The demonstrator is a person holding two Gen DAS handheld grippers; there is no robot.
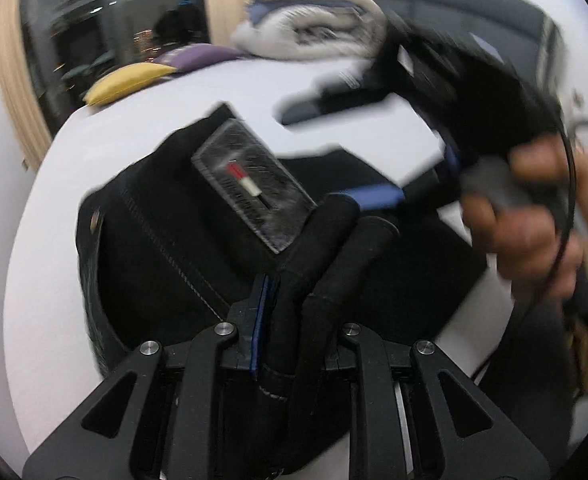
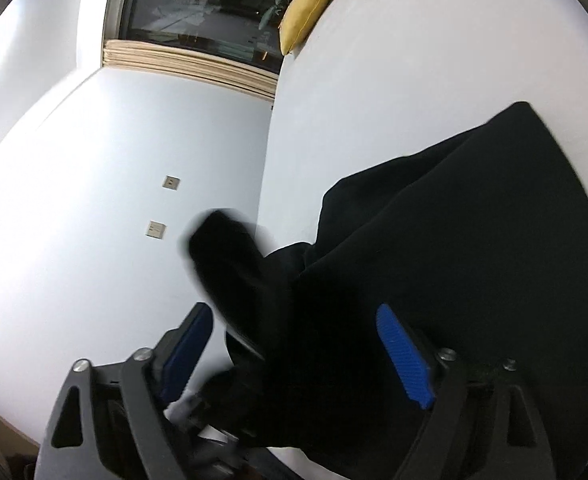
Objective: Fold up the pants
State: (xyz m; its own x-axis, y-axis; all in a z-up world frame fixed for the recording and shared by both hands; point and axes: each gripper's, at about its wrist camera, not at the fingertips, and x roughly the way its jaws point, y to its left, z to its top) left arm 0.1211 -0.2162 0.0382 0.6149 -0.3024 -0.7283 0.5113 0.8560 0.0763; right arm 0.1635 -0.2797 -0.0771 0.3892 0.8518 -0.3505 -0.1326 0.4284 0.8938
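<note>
Clamping black pants (image 1: 166,248), left gripper (image 1: 290,280) jaws pinched, right gripper (image 2: 306,344) jaws spread.

The pants (image 1: 166,240) between the left gripper's (image 1: 294,280) fingers are black, with pale stitching along a seam and a grey patch (image 1: 250,184) carrying a red and white mark. Beyond them the bed surface (image 1: 94,152) is white. Farther off sit a yellow cushion (image 1: 128,82), a purple cushion (image 1: 198,56) and a cream blanket (image 1: 314,20) with a blue stripe. The right gripper (image 2: 294,348) frame is black and its pads (image 2: 404,356) are bright blue with fine ribbing; the cloth between them is plain black.
</note>
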